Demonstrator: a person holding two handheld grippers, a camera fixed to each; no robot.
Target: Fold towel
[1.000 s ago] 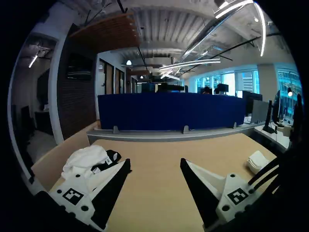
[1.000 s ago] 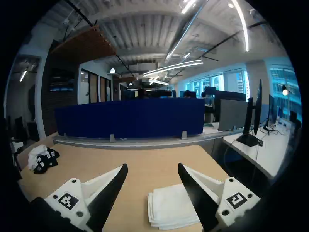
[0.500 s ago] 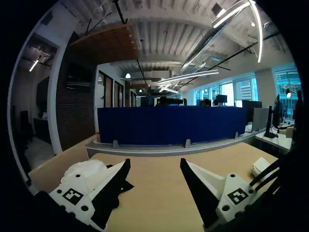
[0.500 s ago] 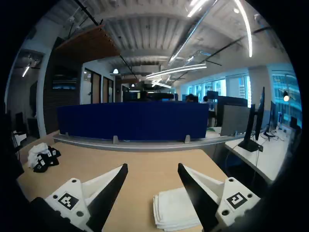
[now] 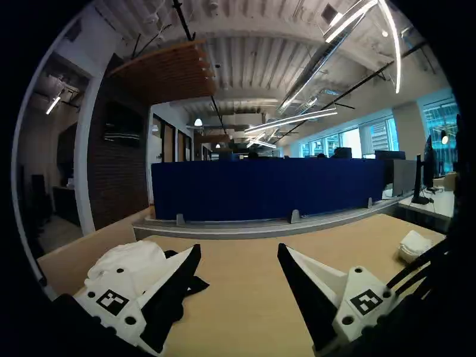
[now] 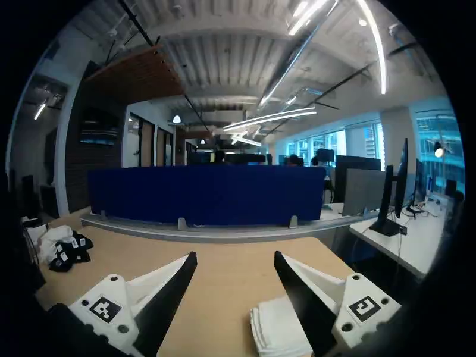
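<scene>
Pale wood surface (image 5: 238,309) carrying two groups of cloth, seen along both tools.

Left gripper (image 5: 238,247): jaws spread wide with nothing between them, held over the bare middle of the surface. Right gripper (image 6: 234,256): jaws equally wide apart and empty, also over bare wood.

Folded towel stack (image 6: 278,327): white, lying flat near the right edge of the surface. In the right gripper view it sits just beside and partly behind that tool's right finger, with its near end cut off at the bottom of the view. In the left gripper view the same stack appears small at the right.

Crumpled white cloth (image 5: 128,265): heaped at the left of the surface, partly hidden behind the left gripper's left finger. Black pieces (image 5: 193,285) lie against it. In the right gripper view the heap lies at the left edge, and the black pieces there bear small white tags.

Edges: the far side ends at a grey rail (image 5: 238,226), on which a blue partition (image 5: 268,187) stands upright across the full width. To the right a gap separates the surface from a neighbouring desk (image 6: 410,238) bearing a monitor (image 6: 390,190).

Open room: an unbroken stretch of wood runs between the two cloth groups, from the jaws to the rail.
</scene>
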